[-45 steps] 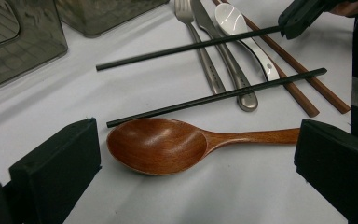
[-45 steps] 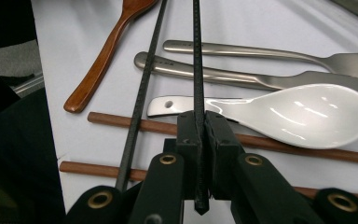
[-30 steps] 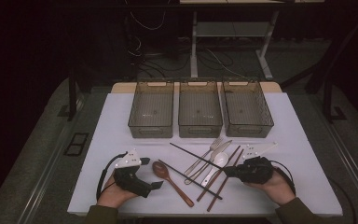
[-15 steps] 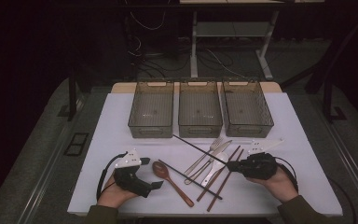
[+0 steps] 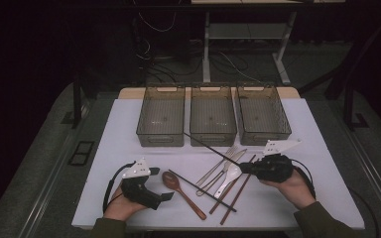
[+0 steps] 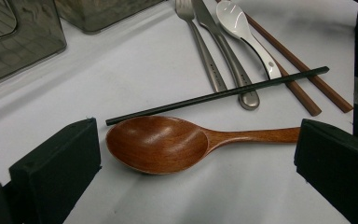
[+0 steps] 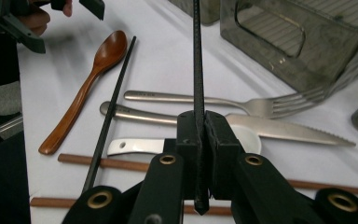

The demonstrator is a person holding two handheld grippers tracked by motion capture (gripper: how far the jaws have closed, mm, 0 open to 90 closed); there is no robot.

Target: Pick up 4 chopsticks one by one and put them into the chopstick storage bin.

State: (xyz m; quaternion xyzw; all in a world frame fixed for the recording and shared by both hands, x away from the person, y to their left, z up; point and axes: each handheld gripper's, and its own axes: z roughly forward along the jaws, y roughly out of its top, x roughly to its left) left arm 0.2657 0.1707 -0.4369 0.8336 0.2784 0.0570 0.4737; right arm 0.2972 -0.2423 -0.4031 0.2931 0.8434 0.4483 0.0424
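At the right of the table, your right gripper (image 5: 245, 167) clamps its jaws on a black chopstick (image 5: 206, 146), which slants up toward the middle bin (image 5: 213, 133). At the near left, your left gripper (image 5: 166, 196) rests with jaws apart beside the wooden spoon (image 5: 181, 192) and second black chopstick (image 5: 202, 190).

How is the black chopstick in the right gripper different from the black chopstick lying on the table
The held black chopstick is clamped between the shut jaws of the right gripper, lifted, pointing toward the bins. The lying black chopstick rests loose on the table, next to the wooden spoon and across the other cutlery, with no gripper touching it. Both are thin, straight and black, seemingly a pair.
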